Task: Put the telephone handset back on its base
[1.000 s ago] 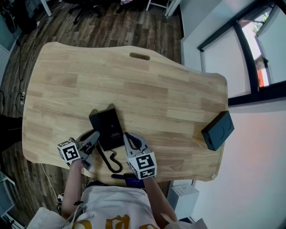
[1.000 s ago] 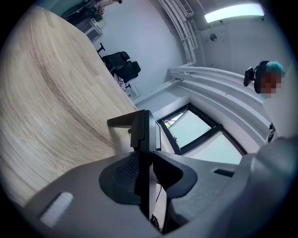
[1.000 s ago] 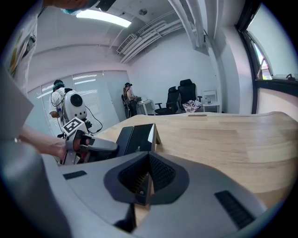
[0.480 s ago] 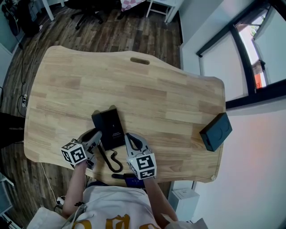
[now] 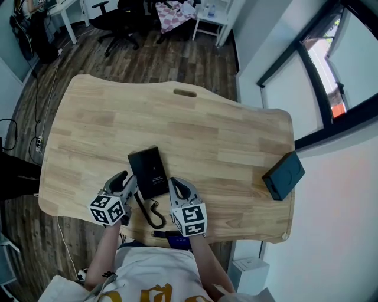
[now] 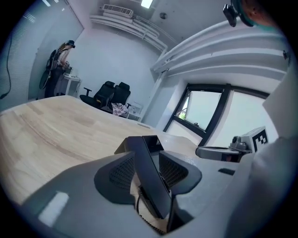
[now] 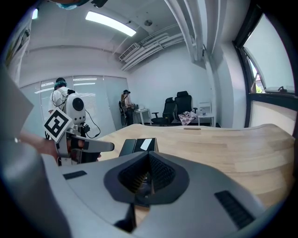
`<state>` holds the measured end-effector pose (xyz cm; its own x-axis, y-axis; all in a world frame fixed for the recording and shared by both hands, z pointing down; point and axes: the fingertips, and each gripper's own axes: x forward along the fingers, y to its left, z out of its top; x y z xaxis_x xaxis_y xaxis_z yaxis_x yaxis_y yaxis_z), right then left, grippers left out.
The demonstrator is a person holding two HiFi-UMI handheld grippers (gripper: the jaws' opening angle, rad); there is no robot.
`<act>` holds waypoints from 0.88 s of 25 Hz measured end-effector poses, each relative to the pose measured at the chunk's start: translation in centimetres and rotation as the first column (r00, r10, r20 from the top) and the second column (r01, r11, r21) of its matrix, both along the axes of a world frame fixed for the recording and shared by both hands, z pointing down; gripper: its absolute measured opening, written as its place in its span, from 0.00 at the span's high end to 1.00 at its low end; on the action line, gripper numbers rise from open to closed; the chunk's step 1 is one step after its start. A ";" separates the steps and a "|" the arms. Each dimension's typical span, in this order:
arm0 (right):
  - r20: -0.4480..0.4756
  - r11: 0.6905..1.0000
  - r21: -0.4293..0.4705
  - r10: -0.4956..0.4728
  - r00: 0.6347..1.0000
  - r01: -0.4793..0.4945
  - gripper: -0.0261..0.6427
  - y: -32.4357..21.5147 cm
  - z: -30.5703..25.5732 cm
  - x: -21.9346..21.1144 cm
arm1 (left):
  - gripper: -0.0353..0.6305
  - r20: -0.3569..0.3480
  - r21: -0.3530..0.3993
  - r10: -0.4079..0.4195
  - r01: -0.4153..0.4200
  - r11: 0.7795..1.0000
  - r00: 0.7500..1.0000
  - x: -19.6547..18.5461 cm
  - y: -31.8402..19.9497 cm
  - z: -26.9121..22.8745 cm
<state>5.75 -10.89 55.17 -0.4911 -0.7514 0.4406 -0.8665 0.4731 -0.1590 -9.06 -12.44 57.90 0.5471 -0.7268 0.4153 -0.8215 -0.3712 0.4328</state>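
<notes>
— Anything cut off or hidden?
— The person [image 5: 147, 277] was cropped at the bottom edge. The handset [image 6: 150, 176] dipped behind the left gripper [image 5: 126, 180] body. The background people [image 7: 60, 100] were too small.

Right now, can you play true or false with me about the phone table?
1. The black telephone sits on the wooden table. True.
2. A curly cord lies on the person's side of the telephone. True.
3. The dark box is stacked on the telephone. False: it sits apart, near the table's right edge.
4. The left tongs are squeezed shut. False: they have just been opening and stand open, with the handset between them.
5. The chairs stand on the tabletop. False: they stand on the floor beyond the table.
</notes>
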 end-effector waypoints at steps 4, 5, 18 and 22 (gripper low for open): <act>-0.016 0.999 0.042 0.007 1.000 -0.007 0.95 0.7 -1.4 -0.1 | 0.71 -0.007 0.048 0.010 -0.010 0.999 1.000 -0.3 0.6 -1.7; -0.025 0.998 0.056 0.010 1.000 -0.009 0.95 0.9 -1.9 -0.1 | 0.73 -0.003 0.067 0.007 -0.007 0.998 1.000 -0.5 0.7 -2.3; -0.016 0.989 0.145 0.025 1.000 -0.022 0.95 2.8 -6.2 -0.4 | 0.94 0.025 0.245 0.047 -0.052 0.968 0.999 -0.3 2.7 -9.8; 0.042 0.987 0.156 0.040 0.998 -0.046 0.95 3.8 -7.7 -0.7 | 0.94 0.004 0.257 0.045 -0.045 0.965 0.999 -0.5 3.7 -10.5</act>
<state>5.04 -7.06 47.44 -0.4708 -0.8308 0.2970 -0.8815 0.4570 -0.1190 -9.58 -8.75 47.41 0.5825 -0.7834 0.2168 -0.8006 -0.5069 0.3195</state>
